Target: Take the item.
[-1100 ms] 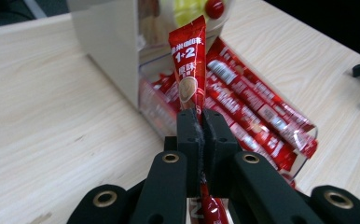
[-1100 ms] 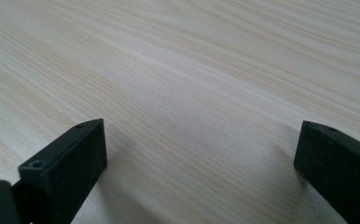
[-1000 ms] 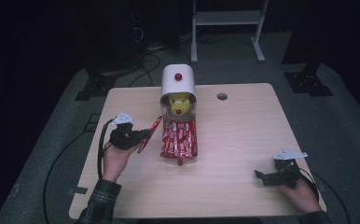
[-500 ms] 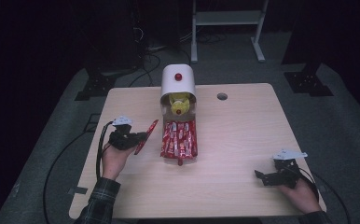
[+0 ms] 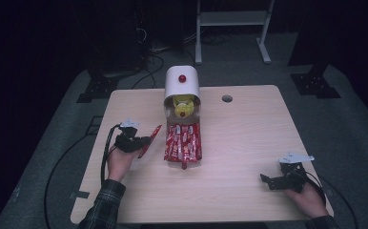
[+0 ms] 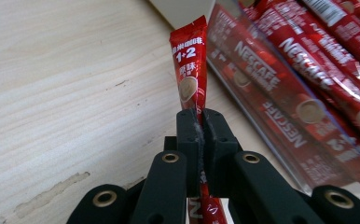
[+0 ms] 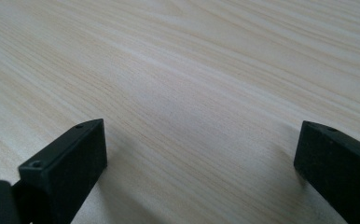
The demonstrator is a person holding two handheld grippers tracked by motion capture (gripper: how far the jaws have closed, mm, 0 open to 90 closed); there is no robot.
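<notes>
Left gripper (image 5: 144,142) is clamped on one red coffee sachet (image 6: 190,74), jaws pressed together on its lower part, the long upper end sticking out past the tips, the tail running down between the jaw arms. In the high view the sachet (image 5: 150,140) hangs tilted over the table (image 5: 249,138) left of centre, just left of the clear tray (image 5: 199,143) and apart from it. Tray carries a row of matching sachets (image 5: 182,140), fed from the white dispenser (image 5: 182,82) at the far side. Right gripper (image 5: 278,180) sits at the near right, well apart, jaws spread wide with nothing but bare wood between them. Handling, my read: the sachet is light, thin and floppy, with a slick foil skin; powder inside shifts, so a mid-body pinch squashes and may slide. Best hold is the flat sealed end or just next to it, across the narrow width, as here. Free end will droop and swing on fast moves. Tearing is unlikely, creasing likely. Hard to make out: the sachet's bottom end is cut off at the lower edge of the left gripper view, so I can't tell how much sticks out behind the jaws. The yellow item with a red dot inside the dispenser mouth (image 5: 183,107) is too small to identify. Print on the tray sachets is partly blurred.
</notes>
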